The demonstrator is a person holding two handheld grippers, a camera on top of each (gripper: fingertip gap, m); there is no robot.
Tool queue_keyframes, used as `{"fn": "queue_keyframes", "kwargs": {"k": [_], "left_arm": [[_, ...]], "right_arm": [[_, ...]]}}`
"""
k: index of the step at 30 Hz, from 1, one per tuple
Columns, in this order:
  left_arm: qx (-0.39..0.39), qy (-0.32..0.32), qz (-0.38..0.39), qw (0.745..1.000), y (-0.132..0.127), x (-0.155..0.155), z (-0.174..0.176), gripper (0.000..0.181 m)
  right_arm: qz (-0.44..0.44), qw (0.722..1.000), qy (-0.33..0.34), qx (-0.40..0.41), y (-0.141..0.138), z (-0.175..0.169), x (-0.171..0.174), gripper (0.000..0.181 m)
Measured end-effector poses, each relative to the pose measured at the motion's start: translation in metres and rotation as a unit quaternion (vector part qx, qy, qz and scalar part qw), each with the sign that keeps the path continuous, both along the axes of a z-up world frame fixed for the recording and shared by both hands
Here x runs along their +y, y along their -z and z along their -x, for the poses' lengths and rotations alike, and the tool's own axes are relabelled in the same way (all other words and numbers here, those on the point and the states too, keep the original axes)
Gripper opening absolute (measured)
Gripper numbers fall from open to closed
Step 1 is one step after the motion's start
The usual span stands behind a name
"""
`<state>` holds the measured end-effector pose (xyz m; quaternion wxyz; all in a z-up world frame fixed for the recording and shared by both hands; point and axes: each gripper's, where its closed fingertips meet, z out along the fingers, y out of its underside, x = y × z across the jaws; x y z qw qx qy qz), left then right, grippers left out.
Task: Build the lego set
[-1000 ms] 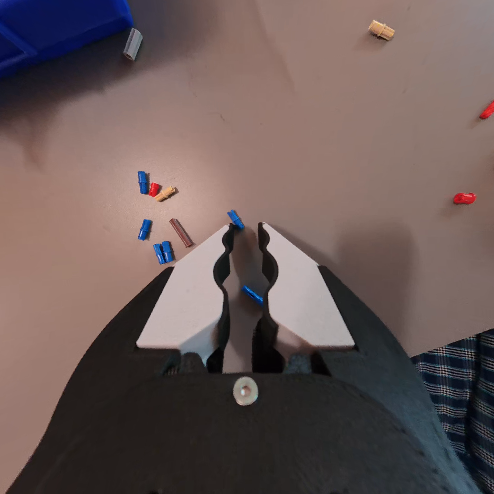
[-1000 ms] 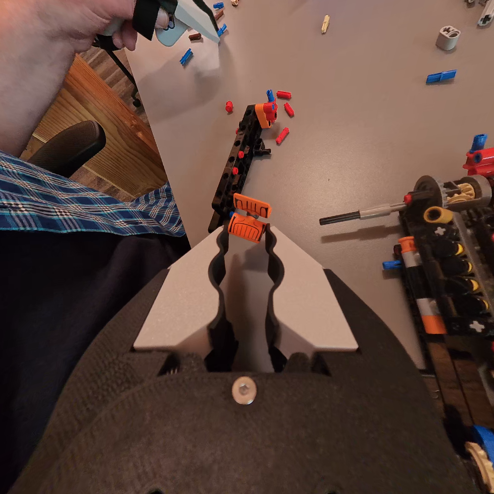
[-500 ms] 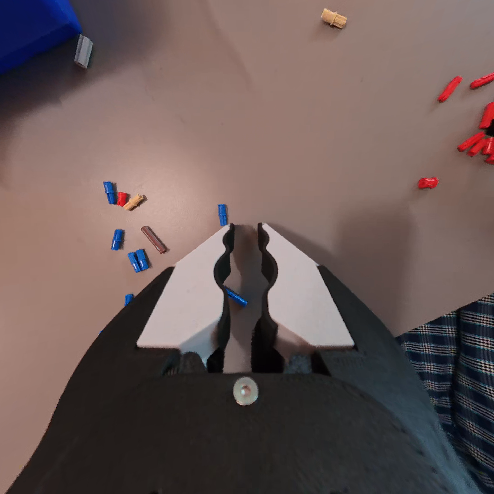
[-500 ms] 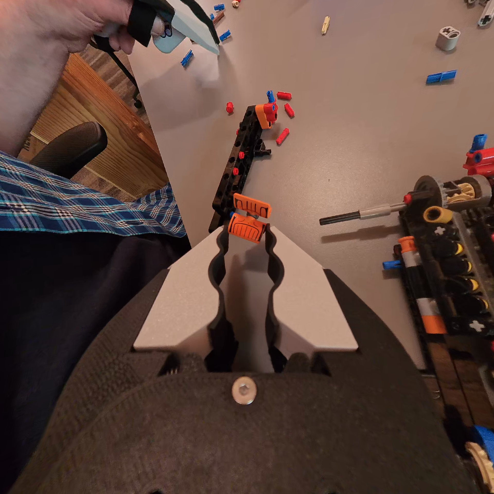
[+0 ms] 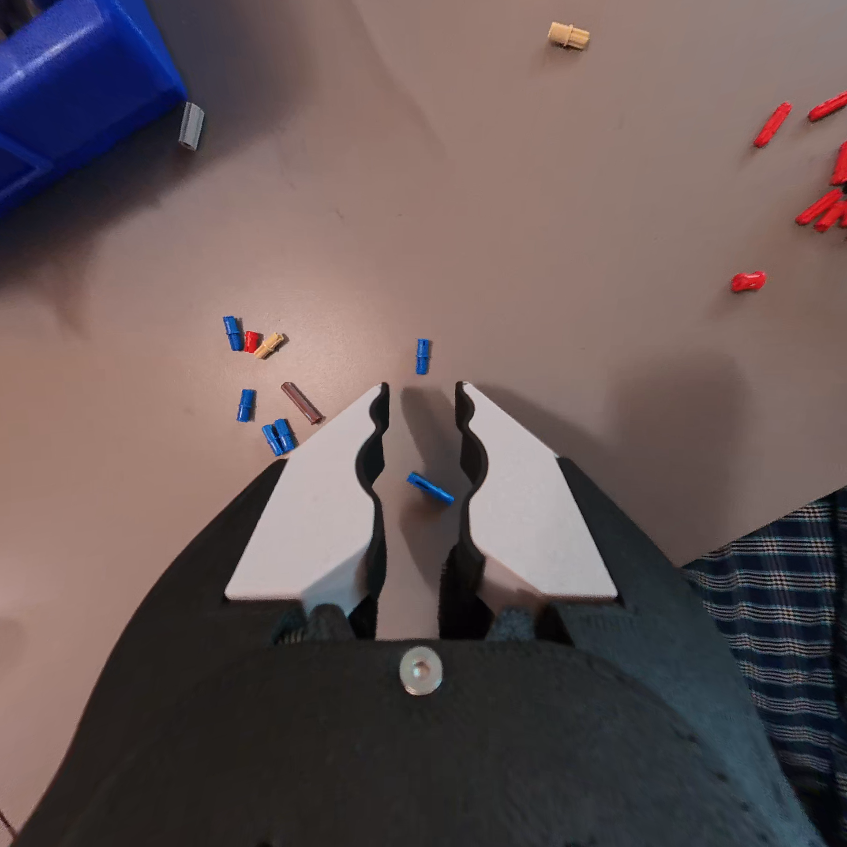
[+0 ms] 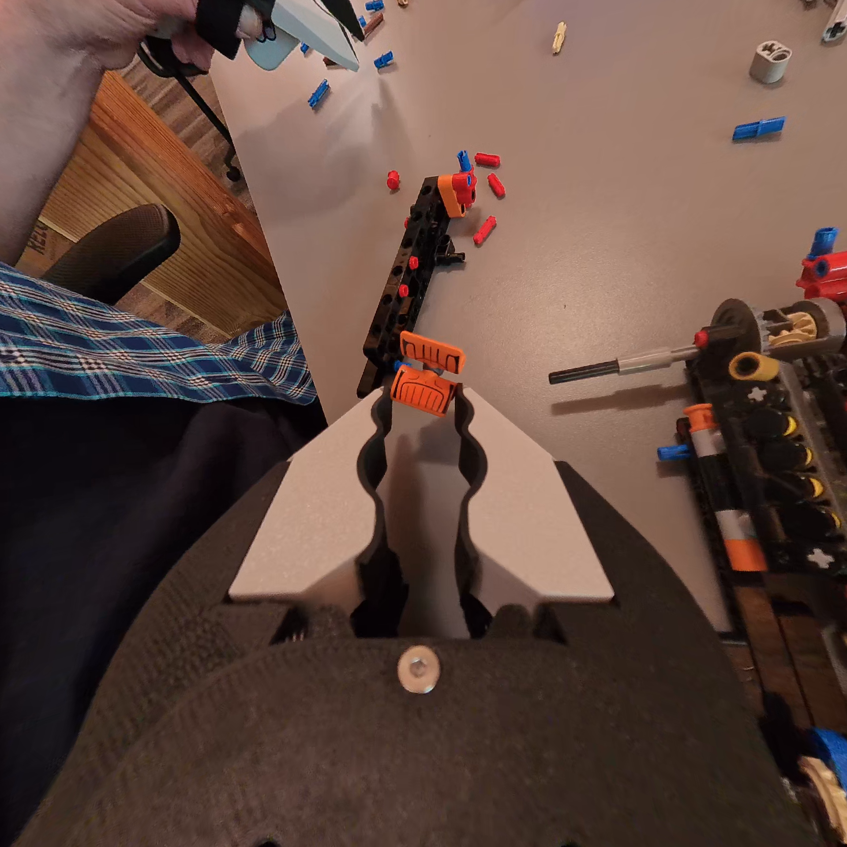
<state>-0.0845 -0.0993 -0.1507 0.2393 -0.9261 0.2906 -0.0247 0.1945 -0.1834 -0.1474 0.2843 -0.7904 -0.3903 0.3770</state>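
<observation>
In the left wrist view my left gripper [image 5: 421, 387] is open and empty, low over the grey table [image 5: 504, 206]. A small blue pin [image 5: 422, 356] lies just ahead of the gap between its tips. A second blue pin [image 5: 430, 488] lies on the table under the fingers. In the right wrist view my right gripper [image 6: 420, 395] is shut on an orange piece [image 6: 424, 392] at the near end of a long black beam [image 6: 408, 284] with red pins in it. The left gripper [image 6: 321, 41] shows at the top, held by a hand.
Several loose blue pins [image 5: 245, 404], a brown axle [image 5: 302, 403] and a tan pin [image 5: 269, 344] lie left of the left gripper. A blue bin [image 5: 68, 105] stands far left and red pins [image 5: 825, 211] lie far right. A partial black build [image 6: 770, 458] sits right of the right gripper. The table edge is near. Left tips to right tips: about 30 cm. Measured from the fingertips, the brown axle [image 5: 302, 403] is 4 cm or so from the left gripper and 35 cm from the right. The right camera catches it too, in the right wrist view [image 6: 370, 24].
My left gripper's jaws have opened wider, and it has shifted so the blue pin now lies straight ahead of the gap. The right gripper has not moved.
</observation>
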Motion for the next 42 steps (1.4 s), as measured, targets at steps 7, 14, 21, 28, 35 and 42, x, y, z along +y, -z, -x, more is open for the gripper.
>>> {"fn": "queue_keyframes", "kwargs": {"k": [7, 14, 21, 28, 35, 42], "left_arm": [[0.033, 0.049, 0.018, 0.998, 0.006, 0.001, 0.009, 0.029], [0.028, 0.109, 0.042, 0.993, 0.011, 0.0, -0.009, 0.019], [-0.036, 0.056, 0.071, 0.995, 0.011, -0.018, -0.043, 0.02], [-0.001, 0.049, -0.001, 0.999, -0.007, -0.002, -0.02, 0.031], [0.107, 0.238, -0.028, 0.965, 0.005, 0.022, -0.019, 0.033], [0.105, 0.353, -0.003, 0.93, 0.011, 0.024, -0.032, 0.009]], "right_arm": [[0.002, 1.0, 0.001, -0.003, 0.001, 0.0, 0.0, 0.025], [0.003, 1.0, 0.001, -0.004, 0.001, 0.0, 0.0, 0.025], [0.008, 1.0, 0.001, 0.0, 0.001, 0.0, 0.001, 0.025], [0.005, 1.0, -0.002, 0.004, 0.0, 0.0, -0.001, 0.025], [0.007, 1.0, -0.001, 0.001, 0.001, 0.0, -0.001, 0.025], [0.017, 1.0, -0.001, 0.001, 0.002, 0.0, 0.0, 0.025]]}}
